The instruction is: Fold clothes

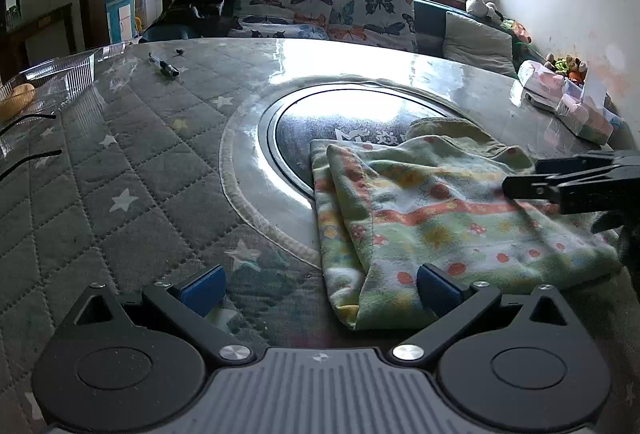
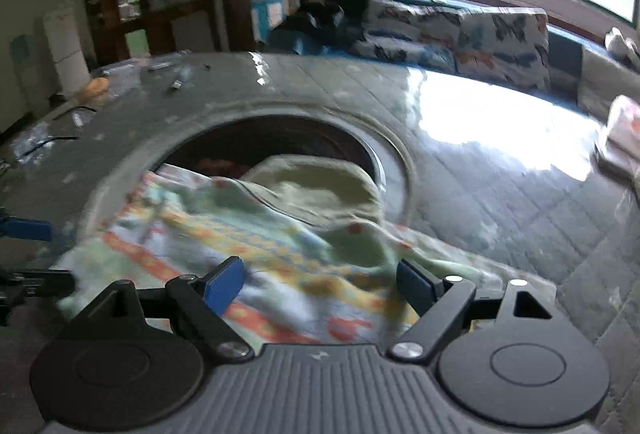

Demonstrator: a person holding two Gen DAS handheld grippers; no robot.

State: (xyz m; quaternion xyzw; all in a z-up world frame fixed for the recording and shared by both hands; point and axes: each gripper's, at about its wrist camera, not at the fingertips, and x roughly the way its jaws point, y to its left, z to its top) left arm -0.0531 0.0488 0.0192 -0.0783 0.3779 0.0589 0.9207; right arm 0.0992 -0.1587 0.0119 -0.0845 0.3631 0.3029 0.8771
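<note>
A patterned green, orange and yellow garment (image 1: pixel 440 218) lies partly folded on the table, over the edge of the round glass turntable (image 1: pixel 320 130). My left gripper (image 1: pixel 320 292) is open and empty just above the garment's near left corner. My right gripper (image 2: pixel 320 284) is open over the garment (image 2: pixel 256 242) and holds nothing; this view is blurred by motion. Its fingers (image 1: pixel 560 182) also show at the right of the left wrist view, above the cloth. The left gripper's blue pad (image 2: pixel 24 228) shows at the left edge of the right wrist view.
The table has a quilted grey star cover (image 1: pixel 100 162) under clear plastic. A pen (image 1: pixel 164 65) lies far left, clear containers (image 1: pixel 52 78) at the left edge, tissue packs (image 1: pixel 568 94) at the right. A butterfly-print sofa (image 1: pixel 340 14) stands behind.
</note>
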